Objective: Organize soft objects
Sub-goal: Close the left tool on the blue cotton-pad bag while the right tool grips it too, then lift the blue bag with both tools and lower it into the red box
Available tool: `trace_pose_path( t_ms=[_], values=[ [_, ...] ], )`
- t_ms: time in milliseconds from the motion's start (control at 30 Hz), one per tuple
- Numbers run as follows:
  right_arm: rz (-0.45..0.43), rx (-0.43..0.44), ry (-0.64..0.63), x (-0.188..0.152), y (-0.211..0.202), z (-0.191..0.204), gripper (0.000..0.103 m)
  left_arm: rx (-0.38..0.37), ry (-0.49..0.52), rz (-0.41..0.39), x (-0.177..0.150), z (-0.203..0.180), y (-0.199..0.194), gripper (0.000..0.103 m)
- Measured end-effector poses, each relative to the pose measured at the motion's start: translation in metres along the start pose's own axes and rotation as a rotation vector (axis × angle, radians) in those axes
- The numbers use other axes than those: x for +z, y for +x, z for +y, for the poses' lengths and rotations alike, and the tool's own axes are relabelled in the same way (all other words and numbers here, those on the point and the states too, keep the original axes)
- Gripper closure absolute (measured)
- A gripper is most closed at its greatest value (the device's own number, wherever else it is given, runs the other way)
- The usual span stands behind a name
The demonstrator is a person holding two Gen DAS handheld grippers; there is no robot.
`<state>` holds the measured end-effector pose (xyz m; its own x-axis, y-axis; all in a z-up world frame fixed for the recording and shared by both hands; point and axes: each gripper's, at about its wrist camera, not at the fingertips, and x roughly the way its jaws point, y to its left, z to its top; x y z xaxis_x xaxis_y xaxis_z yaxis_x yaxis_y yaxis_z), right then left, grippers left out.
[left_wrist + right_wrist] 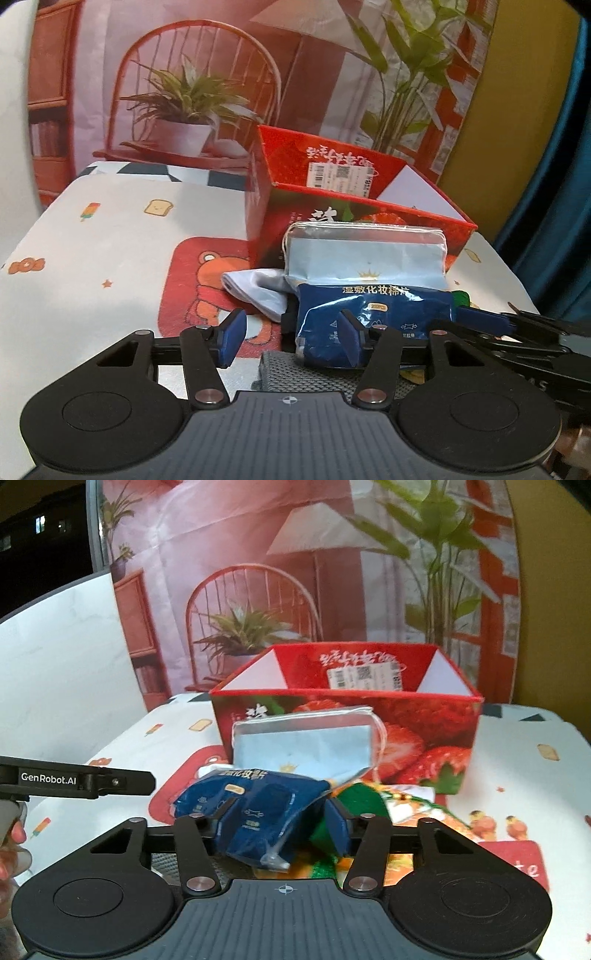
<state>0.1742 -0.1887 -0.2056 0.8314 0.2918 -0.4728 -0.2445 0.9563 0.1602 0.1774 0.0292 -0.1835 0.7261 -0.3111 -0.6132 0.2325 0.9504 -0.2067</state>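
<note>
A dark blue pack of cotton pads (388, 306) lies in a pile of soft things in front of an open red strawberry box (264, 206). A clear bag of light blue face masks (365, 254) leans on the box behind it. In the right wrist view my right gripper (279, 825) is shut on the crumpled blue pack (258, 805), a pad pressing each side. My left gripper (291, 341) stands open just left of the pack, over a grey knitted cloth (295, 376), with nothing gripped. A pale blue cloth (258, 291) lies left of the pack.
A green soft item (354, 797) and an orange printed packet (406, 808) lie right of the pack. The box (424, 734) looks empty inside. A cartoon-print cloth (110, 229) covers the table. A printed backdrop hangs behind. A hand (11, 842) shows at lower left.
</note>
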Motion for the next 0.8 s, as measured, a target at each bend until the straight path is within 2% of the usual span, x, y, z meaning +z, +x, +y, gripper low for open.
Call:
trace_pose_path(
  t_ms=[67,133,200,400,467,567,633,800],
  values=[
    [0.015,0.003,0.001,0.000,0.008,-0.001,0.062,-0.025,0.004,0.016,0.001,-0.001,0.007,0.046],
    [0.032,-0.002,0.011,0.000,0.016,-0.005,0.074,-0.065,0.001,0.038,0.003,-0.001,0.017,0.046],
    [0.047,0.004,0.031,0.001,0.022,-0.011,0.078,-0.105,-0.003,0.062,0.005,-0.001,0.028,0.046],
    [0.074,0.017,0.053,0.007,0.034,-0.021,0.080,-0.201,-0.042,0.121,0.010,0.005,0.064,0.046],
    [0.084,0.021,0.058,0.009,0.038,-0.024,0.080,-0.212,-0.053,0.133,0.010,0.007,0.073,0.046],
    [0.098,0.025,0.064,0.012,0.042,-0.026,0.081,-0.237,-0.065,0.149,0.010,0.008,0.082,0.056],
    [0.111,0.028,0.065,0.015,0.046,-0.027,0.080,-0.227,-0.062,0.145,0.013,0.007,0.082,0.064],
    [0.118,0.063,0.094,0.028,0.047,-0.030,0.077,-0.220,-0.051,0.126,0.024,0.007,0.070,0.068]
  ],
)
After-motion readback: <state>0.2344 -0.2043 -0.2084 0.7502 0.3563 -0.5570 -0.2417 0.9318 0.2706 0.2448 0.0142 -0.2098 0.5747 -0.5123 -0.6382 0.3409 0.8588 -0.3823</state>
